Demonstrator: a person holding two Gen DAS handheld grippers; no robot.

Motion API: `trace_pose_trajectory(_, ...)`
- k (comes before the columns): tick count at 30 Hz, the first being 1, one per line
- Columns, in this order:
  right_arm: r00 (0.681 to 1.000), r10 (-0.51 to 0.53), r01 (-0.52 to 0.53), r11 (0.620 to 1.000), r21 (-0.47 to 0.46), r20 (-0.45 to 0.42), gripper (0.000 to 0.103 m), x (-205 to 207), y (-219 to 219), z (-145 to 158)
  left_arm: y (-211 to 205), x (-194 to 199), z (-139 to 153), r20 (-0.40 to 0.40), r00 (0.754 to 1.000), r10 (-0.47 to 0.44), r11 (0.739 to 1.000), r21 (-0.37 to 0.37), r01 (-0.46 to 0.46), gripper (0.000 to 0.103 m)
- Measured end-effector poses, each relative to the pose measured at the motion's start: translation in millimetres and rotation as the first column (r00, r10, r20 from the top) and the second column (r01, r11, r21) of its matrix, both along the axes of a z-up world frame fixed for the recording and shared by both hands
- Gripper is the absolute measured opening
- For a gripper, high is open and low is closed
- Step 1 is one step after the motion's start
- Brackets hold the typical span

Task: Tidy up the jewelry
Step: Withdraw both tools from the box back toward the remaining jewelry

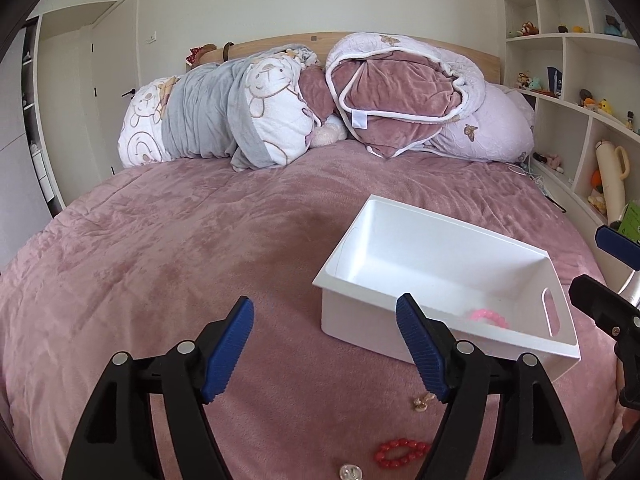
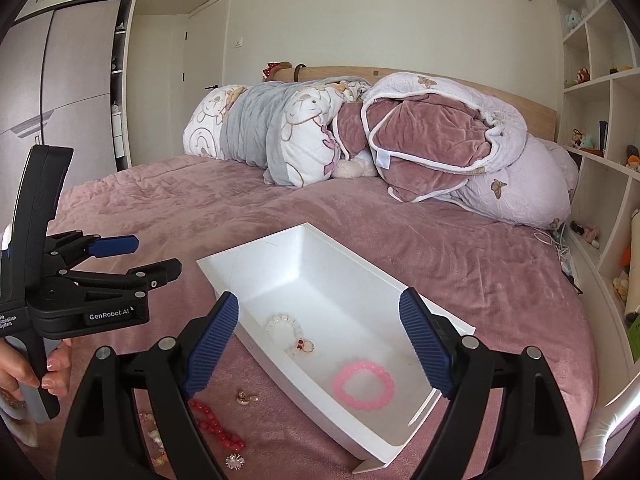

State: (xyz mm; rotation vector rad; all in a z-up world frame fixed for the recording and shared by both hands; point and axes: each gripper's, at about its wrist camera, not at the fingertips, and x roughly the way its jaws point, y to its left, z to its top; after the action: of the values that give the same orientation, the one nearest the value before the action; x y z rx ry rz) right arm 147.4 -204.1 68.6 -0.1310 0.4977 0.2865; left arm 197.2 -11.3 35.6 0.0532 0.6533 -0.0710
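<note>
risk 1: loose pieces sit on a soft plush bed; pads could snag fabric along with a small piece, or push it into the pile.
risk 2: gold charm and silver brooch are tiny; a pinch slightly off-centre likely misses or flicks them.
risk 3: white bin is light on a springy surface; a knock on its rim could tip it.
left gripper: jaws wide apart, nothing between them.
right gripper: jaws wide apart, empty, hovering over the bin's near end.
in bin: pink bracelet, white bead bracelet.
still out: red bead bracelet just below the left gripper, gold charm near its right finger.
</note>
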Motion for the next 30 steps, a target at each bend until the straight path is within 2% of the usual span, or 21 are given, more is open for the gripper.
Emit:
trace_pose_trajectory(10,0.997,0.078,-0.078,0.996,-0.037,-0.014,0.081,-31,36,-14,30,-51,-5,0.001,0.999,0.033,0.999,0.022,-0.033,0.079)
trace_pose_trajectory(17,0.992,0.121,-0.121,0.992,-0.015,-0.038,0.081,-48,40,-24,40,-79,-9,-0.006,0.999,0.04,0.999,0.019,-0.04,0.083)
trace_pose_trajectory(25,0.979,0.169,-0.172,0.985,-0.016,-0.117,0.068,-53,46,-53,57,-101,-32,-0.044,0.997,0.071,0.997,-0.038,-0.073,0.09)
trace_pose_trajectory(30,0.971,0.189,-0.195,0.981,-0.024,-0.148,0.066,-52,50,-74,68,-109,-53,-0.088,0.992,0.087,0.993,-0.068,-0.093,0.091)
